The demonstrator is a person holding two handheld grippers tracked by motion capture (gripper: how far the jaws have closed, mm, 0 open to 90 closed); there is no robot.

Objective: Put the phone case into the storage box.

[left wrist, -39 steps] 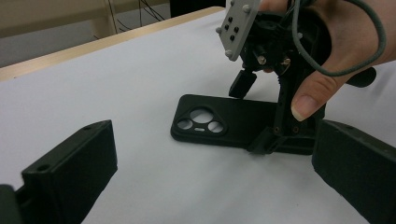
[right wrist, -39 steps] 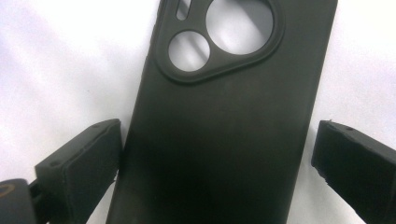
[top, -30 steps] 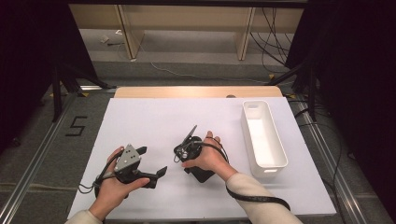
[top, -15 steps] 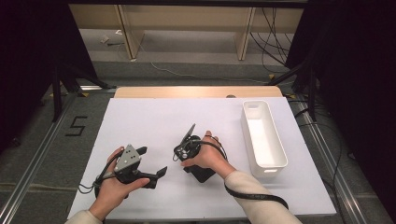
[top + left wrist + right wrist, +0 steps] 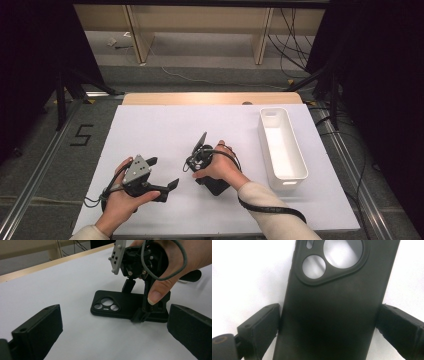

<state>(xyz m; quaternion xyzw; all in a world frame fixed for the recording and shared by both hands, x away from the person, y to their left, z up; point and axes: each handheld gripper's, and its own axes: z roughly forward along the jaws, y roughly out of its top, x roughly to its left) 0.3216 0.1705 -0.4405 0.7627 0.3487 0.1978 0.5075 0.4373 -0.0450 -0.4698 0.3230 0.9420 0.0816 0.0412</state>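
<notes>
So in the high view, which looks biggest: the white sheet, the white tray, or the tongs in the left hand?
1. White sheet, by far the largest.
2. White tray, long and narrow.
3. Left tongs, smallest; they sit somewhat nearer the camera, yet the tray looks clearly longer.

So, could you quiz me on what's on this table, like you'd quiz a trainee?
1. True or false: the black soft phone case lies inside the white oblong plastic bin.
2. The left gripper is: A) open, with nothing between its jaws; B) shut on the case; C) shut on a cable.
3. Which gripper straddles the case?

Key:
1. False. The case lies flat on the white table, and the bin is empty.
2. A.
3. The right gripper. Its jaws have just been closing with the case between them, and the pads now meet the case's long edges.
</notes>
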